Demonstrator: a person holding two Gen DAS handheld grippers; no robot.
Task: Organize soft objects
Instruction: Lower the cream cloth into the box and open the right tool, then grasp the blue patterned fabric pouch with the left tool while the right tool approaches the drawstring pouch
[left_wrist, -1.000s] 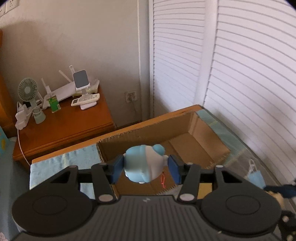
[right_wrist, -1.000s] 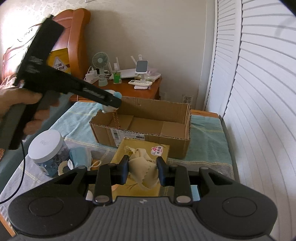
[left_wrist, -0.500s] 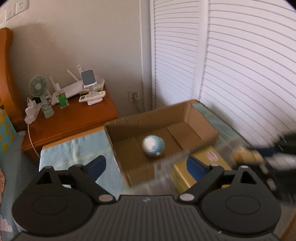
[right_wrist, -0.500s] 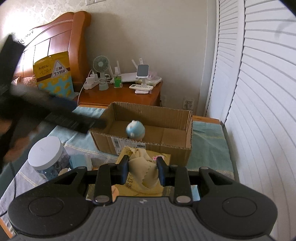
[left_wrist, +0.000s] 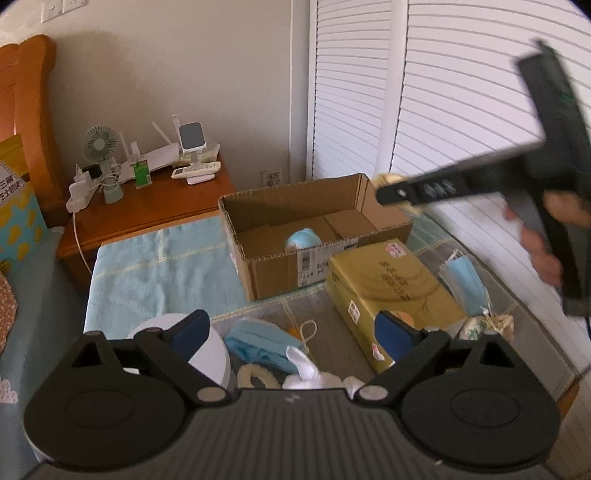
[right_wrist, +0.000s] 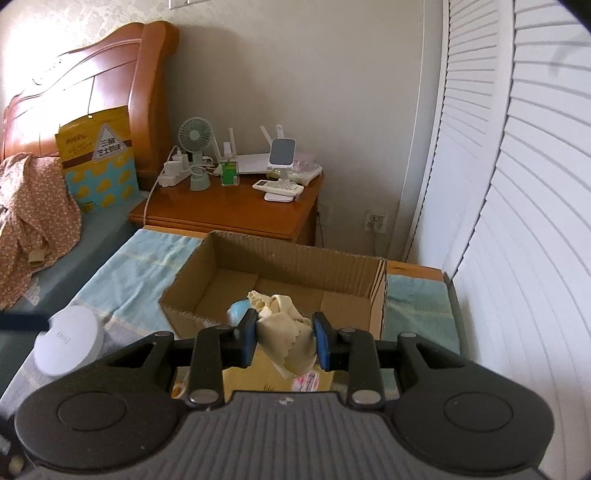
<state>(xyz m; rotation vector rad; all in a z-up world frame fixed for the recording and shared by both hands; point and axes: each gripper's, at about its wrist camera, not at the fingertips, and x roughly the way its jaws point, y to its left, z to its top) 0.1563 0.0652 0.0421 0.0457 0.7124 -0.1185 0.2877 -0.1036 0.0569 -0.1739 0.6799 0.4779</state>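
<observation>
A blue and white plush toy (left_wrist: 303, 238) lies inside the open cardboard box (left_wrist: 295, 192) on the bed. My left gripper (left_wrist: 291, 328) hovers back from the box, over the clutter. Its jaws are opening, wide apart, with nothing between them. My right gripper (right_wrist: 284, 338) is shut on a crumpled cream cloth (right_wrist: 284, 332), held in the air at the near wall of the box (right_wrist: 295, 251). The plush toy (right_wrist: 238, 310) peeks out behind its left finger. In the left wrist view the right gripper (left_wrist: 388, 194) reaches in from the right at the box's far corner.
A yellow carton (left_wrist: 391, 288) lies in front of the box. Around it are a white-lidded jar (right_wrist: 68, 339), blue face masks (left_wrist: 465, 277), a white cloth (left_wrist: 306, 369) and a small sachet (left_wrist: 476, 326). A wooden nightstand (right_wrist: 229, 206) with a fan stands behind; louvred doors on the right.
My left gripper let go of the plush toy, which dropped into the box, then drew back with its jaws wide. My right gripper lifted the cream cloth off the yellow carton towards the box.
</observation>
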